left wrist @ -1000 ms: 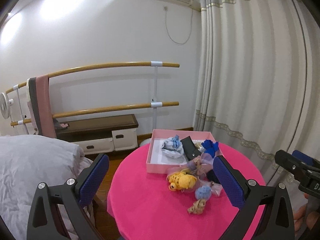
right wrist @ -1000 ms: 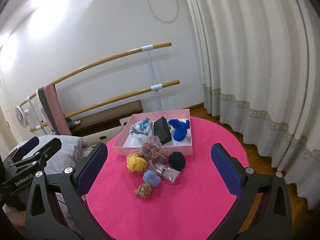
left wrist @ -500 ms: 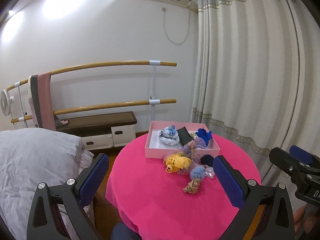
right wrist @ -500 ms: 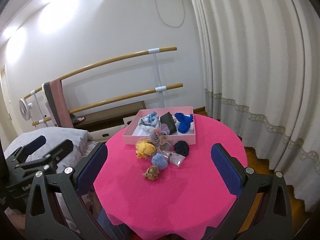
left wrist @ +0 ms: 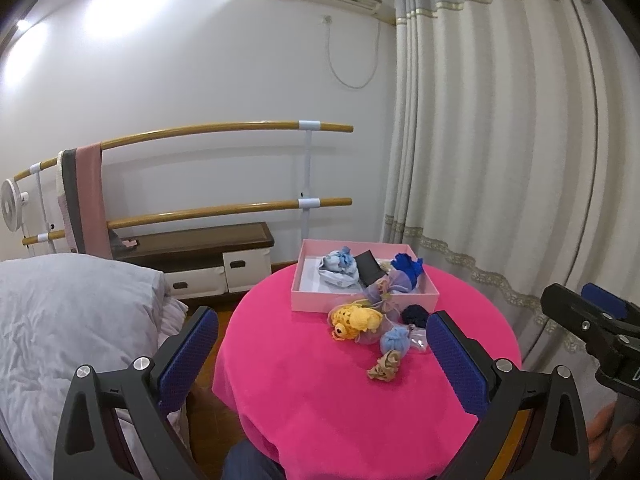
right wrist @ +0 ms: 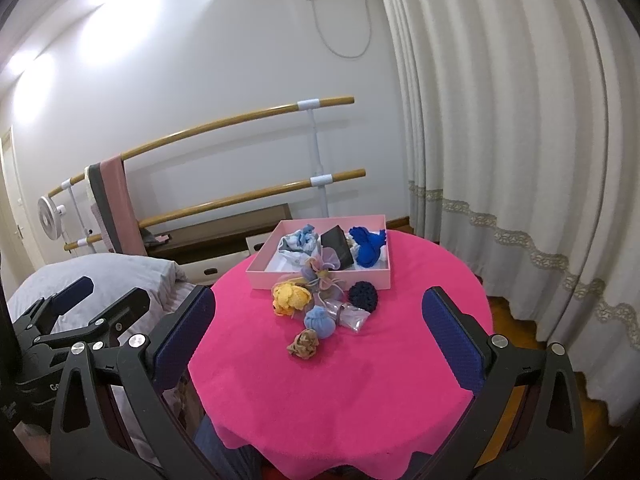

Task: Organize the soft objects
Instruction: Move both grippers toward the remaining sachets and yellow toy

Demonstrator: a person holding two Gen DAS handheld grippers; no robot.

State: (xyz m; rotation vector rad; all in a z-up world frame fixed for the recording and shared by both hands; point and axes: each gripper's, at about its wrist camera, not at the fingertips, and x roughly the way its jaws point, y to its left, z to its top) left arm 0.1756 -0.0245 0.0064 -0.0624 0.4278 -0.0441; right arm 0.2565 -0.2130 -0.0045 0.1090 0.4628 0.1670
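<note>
Both grippers, left gripper and right gripper, gape wide and empty, well back from the soft toys clustered ahead on the table, just before the pink box; neither is clearly nearer.

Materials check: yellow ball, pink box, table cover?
Yellow ball: looks like crocheted yarn, matte, with looped, bumpy stitches.
Pink box: probably card, with thin, straight, smooth matte walls.
Table cover: fuzzy fabric, perhaps fleece or velvet; it drapes in soft scallops over the edge.
</note>
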